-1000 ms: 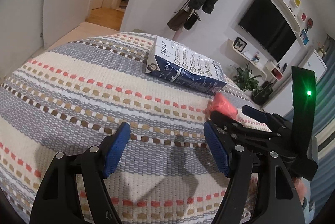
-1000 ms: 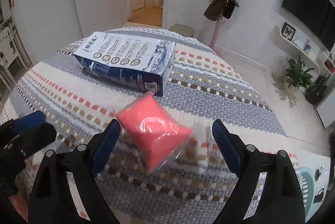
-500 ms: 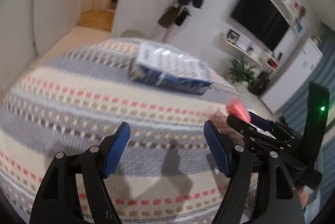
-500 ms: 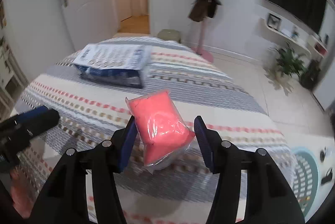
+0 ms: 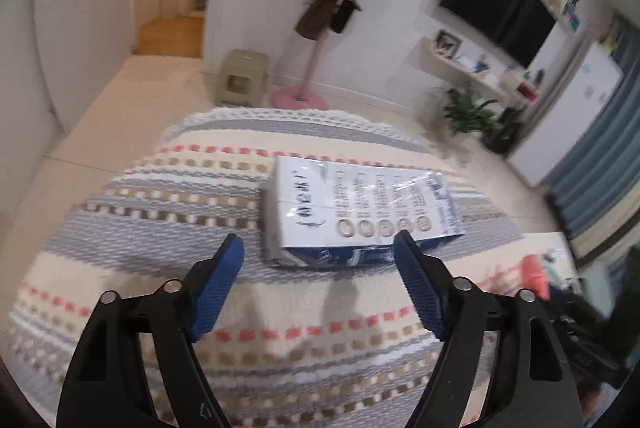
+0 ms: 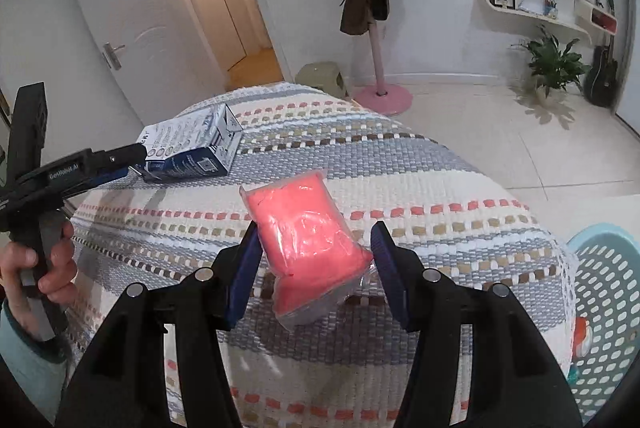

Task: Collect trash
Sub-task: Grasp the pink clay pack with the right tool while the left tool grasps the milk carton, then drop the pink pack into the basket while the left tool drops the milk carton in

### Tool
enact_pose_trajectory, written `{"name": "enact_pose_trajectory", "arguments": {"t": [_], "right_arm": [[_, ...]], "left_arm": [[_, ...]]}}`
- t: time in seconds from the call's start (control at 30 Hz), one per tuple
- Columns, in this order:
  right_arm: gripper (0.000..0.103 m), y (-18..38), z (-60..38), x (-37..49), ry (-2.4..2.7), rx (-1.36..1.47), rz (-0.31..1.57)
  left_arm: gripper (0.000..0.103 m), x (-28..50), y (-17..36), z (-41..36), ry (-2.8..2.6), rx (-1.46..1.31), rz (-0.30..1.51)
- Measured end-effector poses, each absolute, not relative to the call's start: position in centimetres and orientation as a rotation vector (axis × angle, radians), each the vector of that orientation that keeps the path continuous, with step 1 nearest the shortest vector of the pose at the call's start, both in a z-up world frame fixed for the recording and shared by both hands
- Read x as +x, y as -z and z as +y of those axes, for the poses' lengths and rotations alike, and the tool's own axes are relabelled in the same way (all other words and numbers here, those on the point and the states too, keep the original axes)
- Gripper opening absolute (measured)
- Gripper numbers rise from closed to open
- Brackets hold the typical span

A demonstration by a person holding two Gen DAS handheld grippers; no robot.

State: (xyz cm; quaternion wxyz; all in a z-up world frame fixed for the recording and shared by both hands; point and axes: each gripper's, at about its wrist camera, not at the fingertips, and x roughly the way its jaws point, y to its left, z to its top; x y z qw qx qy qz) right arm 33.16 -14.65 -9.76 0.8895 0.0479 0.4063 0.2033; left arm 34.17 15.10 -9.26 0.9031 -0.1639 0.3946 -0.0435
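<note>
Since a second ago: right gripper (image 6: 316,252) has gone from wide open around the pink packet (image 6: 308,240) to clamped on it, and the packet is now lifted clear of the cloth, tilted, its clear plastic tail hanging below the pads. Left gripper (image 5: 318,282) has swung across the table and now lines up on the blue-and-white carton (image 5: 360,216), which earlier sat far off toward the top of its view.

Right claw state: jaws about half closed, both blue pads pressed on the packet's lower sides, packet bulging above them. Held, not resting.

Left claw state: jaws wide apart, nothing between the pads. Carton's near edge sits just beyond the fingertips, roughly centred in the gap, no contact. The right-wrist view agrees: left gripper tip is just short of the carton's end. A hand (image 6: 38,260) with a teal sleeve grips its handle.

Carton lies flat on the striped woven tablecloth (image 5: 200,188), long side across the left view, printed face up, wrapped in shiny film.

Further out: light-blue perforated basket (image 6: 604,292) stands just off the table's right edge, with something orange and white inside that is too cut off to identify. Beyond the table: pink coat stand (image 6: 380,68) with dark coat and bags, small olive stool (image 6: 322,76), potted plant (image 6: 554,62), wall TV (image 5: 496,0). Left view is motion-blurred.
</note>
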Motion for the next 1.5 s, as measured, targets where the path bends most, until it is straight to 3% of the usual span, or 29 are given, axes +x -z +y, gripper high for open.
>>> {"name": "enact_pose_trajectory", "arguments": {"t": [0.07, 0.17, 0.2, 0.47, 0.53, 0.6, 0.67, 0.73, 1.03, 1.13, 1.2, 1.5], "right_arm": [[0.052, 9.7, -14.6, 33.1, -0.428, 0.103, 0.841], [0.052, 9.5, -14.8, 33.1, -0.456, 0.124, 0.839], [0.052, 9.5, -15.1, 33.1, -0.465, 0.139, 0.839], [0.052, 9.4, -16.1, 32.9, -0.467, 0.191, 0.827], [0.052, 9.3, -16.1, 32.9, -0.466, 0.188, 0.826], [0.052, 9.3, -16.0, 32.9, -0.463, 0.180, 0.825], [0.052, 9.2, -15.7, 32.8, -0.463, 0.167, 0.818], [0.052, 9.0, -15.5, 32.5, -0.480, 0.163, 0.806], [0.053, 8.4, -15.1, 31.7, -0.522, 0.147, 0.768], [0.053, 8.4, -14.7, 31.6, -0.462, 0.111, 0.766], [0.053, 8.4, -14.5, 31.6, -0.400, 0.084, 0.764], [0.053, 8.5, -12.9, 30.8, -0.253, -0.046, 0.709]], "left_arm": [[0.071, 34.0, 9.5, 14.7, 0.144, -0.346, 0.807], [0.048, 33.5, 10.0, 13.4, 0.190, -0.296, 0.825], [0.046, 33.2, 10.1, 13.1, 0.216, -0.291, 0.833], [0.048, 30.3, 8.8, 8.4, 0.440, -0.211, 0.812], [0.056, 29.8, 8.0, 7.9, 0.478, -0.195, 0.792], [0.074, 29.6, 7.0, 8.1, 0.469, -0.177, 0.752], [0.085, 30.1, 6.2, 8.3, 0.407, -0.134, 0.713], [0.089, 31.6, 6.2, 8.2, 0.400, -0.103, 0.728], [0.088, 37.3, 9.9, 5.9, 0.401, -0.005, 0.870], [0.084, 37.6, 10.3, 4.9, 0.347, 0.064, 0.875], [0.074, 38.0, 10.7, 4.5, 0.310, 0.084, 0.900], [0.060, 36.3, 11.0, 3.9, 0.275, 0.033, 0.905]]}}
